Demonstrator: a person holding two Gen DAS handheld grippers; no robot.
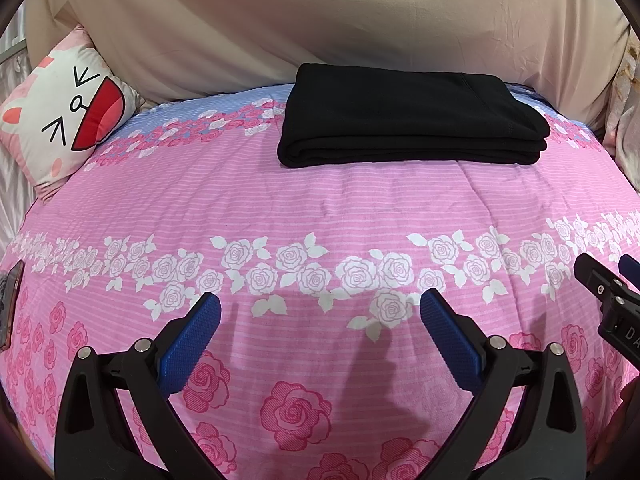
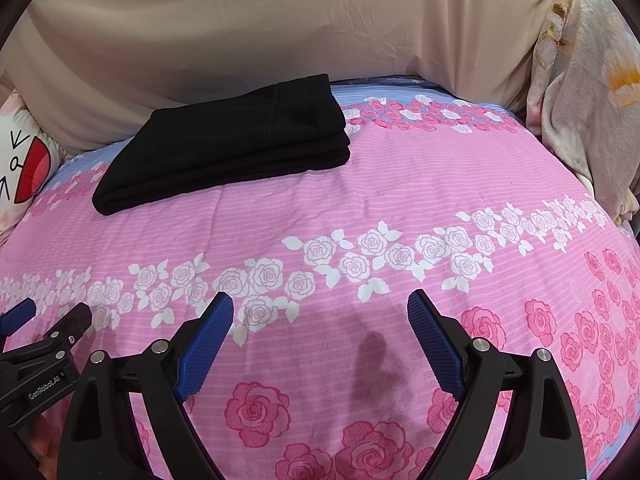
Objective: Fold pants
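Both tongs hang spread wide over the near part of the bed, gripping nothing. Left tongs (image 1: 320, 312) show their blue ribbed pads (image 1: 192, 340) far apart above the pink sheet (image 1: 320, 208), and in the right wrist view the right tongs (image 2: 320, 316) stand just as wide, with only printed roses between the fingers. Each pair also peeks into the other's camera: the right tongs sit at the right edge of the left wrist view, the left tongs at the lower left edge of the right wrist view, side by side and apart.

The black pants (image 1: 412, 116) lie folded into a compact, layered rectangle on the bed, well beyond the tongs and past the band of white roses (image 1: 304, 268). Their far edge sits close to the beige cloth (image 1: 320, 20) that rises behind the bed, over the blue strip of the sheet. Seen from the right wrist, the pants (image 2: 232, 140) lie to the left of centre, with a stitched seam running across the top layer.

A cartoon cat pillow (image 1: 68, 116) rests to the left of the pants, at the bed's edge. To the right of the pants, a pale flowered blanket (image 2: 584, 92) is bunched against the beige cloth.
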